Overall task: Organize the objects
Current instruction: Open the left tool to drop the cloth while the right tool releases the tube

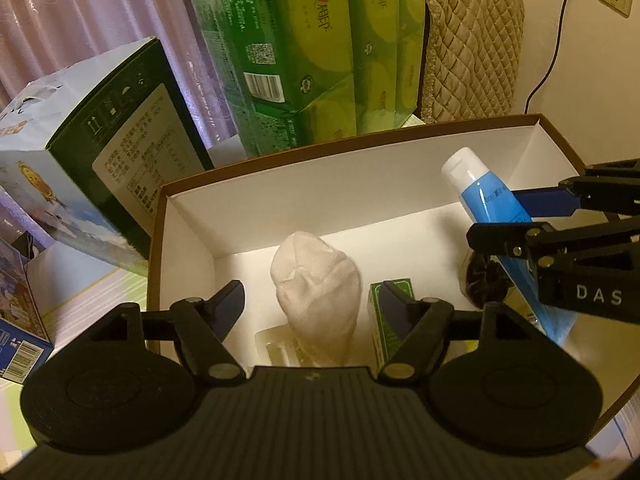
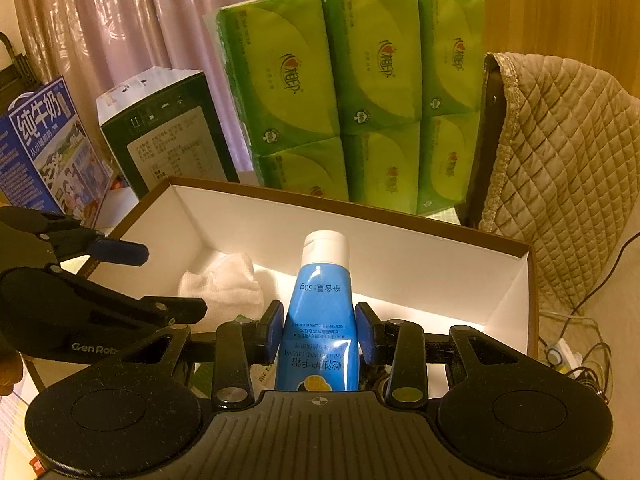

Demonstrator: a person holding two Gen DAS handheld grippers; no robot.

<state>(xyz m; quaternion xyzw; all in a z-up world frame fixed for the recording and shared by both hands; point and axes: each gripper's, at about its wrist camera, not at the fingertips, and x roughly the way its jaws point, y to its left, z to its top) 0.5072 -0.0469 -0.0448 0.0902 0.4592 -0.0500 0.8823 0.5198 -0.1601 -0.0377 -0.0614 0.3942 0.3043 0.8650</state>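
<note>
Showing: two handheld grippers over an open box with white walls and a brown rim.
Right gripper: clenched on a blue tube; its blue pads press the tube's sides below the white cap, which points away from the camera.
Tube: held tilted above the right part of the box, cap uppermost in the left wrist view; not resting on the floor of the box.
Left gripper: released, jaws wide apart, hanging over the near left part of the box with nothing between its fingers.
Cloth: white, bunched, lying on the box floor between the left gripper's fingers as seen from that wrist.
Green carton: small, inside the box just right of the cloth, partly behind the left gripper's right finger.
Dark item: inside the box under the tube; kind cannot be told.
Clear tray: at the near edge of the box, touching the cloth.
Surroundings: green tissue packs behind the box; a dark green carton and a blue milk carton to its left; a quilted cover to its right; curtains at the back.
</note>
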